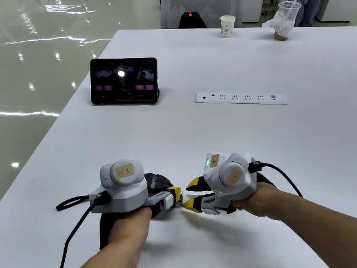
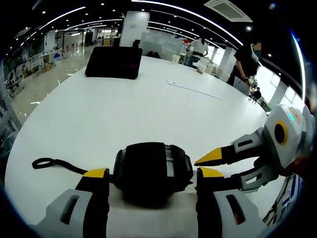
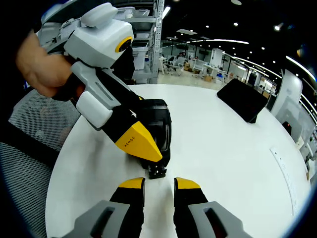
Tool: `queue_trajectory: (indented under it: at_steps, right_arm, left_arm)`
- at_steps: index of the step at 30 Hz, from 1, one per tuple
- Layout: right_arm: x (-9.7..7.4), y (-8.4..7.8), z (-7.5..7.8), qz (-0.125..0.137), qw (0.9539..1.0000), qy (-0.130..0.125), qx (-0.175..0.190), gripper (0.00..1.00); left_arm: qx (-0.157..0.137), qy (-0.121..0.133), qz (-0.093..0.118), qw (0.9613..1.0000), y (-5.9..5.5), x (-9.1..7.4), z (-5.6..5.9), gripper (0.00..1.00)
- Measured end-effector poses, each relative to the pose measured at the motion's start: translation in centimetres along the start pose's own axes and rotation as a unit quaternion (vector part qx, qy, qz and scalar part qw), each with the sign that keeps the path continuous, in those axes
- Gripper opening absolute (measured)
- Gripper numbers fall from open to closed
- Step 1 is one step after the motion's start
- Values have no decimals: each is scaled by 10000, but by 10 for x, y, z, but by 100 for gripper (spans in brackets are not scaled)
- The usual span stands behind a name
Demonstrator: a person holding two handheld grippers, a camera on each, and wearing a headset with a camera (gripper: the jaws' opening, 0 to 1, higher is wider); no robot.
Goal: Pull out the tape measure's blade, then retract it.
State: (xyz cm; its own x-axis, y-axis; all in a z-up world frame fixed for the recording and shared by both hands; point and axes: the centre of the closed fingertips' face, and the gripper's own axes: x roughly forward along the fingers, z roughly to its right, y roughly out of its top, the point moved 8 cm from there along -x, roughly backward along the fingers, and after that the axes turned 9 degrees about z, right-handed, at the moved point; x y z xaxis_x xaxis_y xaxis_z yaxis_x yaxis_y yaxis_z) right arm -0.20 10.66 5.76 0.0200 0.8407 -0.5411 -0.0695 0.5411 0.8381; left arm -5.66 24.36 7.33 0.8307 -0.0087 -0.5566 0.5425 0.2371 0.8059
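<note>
The left tool (image 2: 153, 173) squeezes the hard, chunky tape measure (image 3: 157, 124). The right tool (image 3: 158, 184) is open; I think it should pinch the small blade tip (image 3: 157, 171).

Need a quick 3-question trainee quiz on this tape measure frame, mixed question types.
1. True or false: the left gripper has the tape measure clamped between its jaws.
2. What stands propped on the table beyond the grippers? A) tablet B) kettle C) toolbox
3. Fill in: the right gripper has its jaws ____, with the blade's hook just ahead of them.
Key: 1 true; 2 A; 3 open.
</note>
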Motion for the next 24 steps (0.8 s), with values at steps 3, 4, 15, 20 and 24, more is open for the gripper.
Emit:
queue_trajectory:
  at_steps: [3, 4, 15, 20, 24]
  right_arm:
    - [-9, -2, -2, -17, 9999, -100, 36, 22]
    - [-11, -3, -2, -17, 9999, -132, 55, 23]
    - [-41, -14, -13, -56, 9984, -494, 257, 32]
    - [-52, -18, -20, -73, 9975, -621, 333, 36]
    - [-59, -19, -24, -65, 9964, -725, 425, 40]
  left_arm:
    - [104, -68, 5, 9999, 0, -4, 0, 68]
    - [122, -88, -1, 9999, -1, -5, 0, 68]
    - [447, -253, 6, 9987, -4, -19, -1, 69]
    - [543, -320, 55, 9980, -4, -25, -4, 69]
    - [640, -384, 87, 9972, -4, -30, -5, 70]
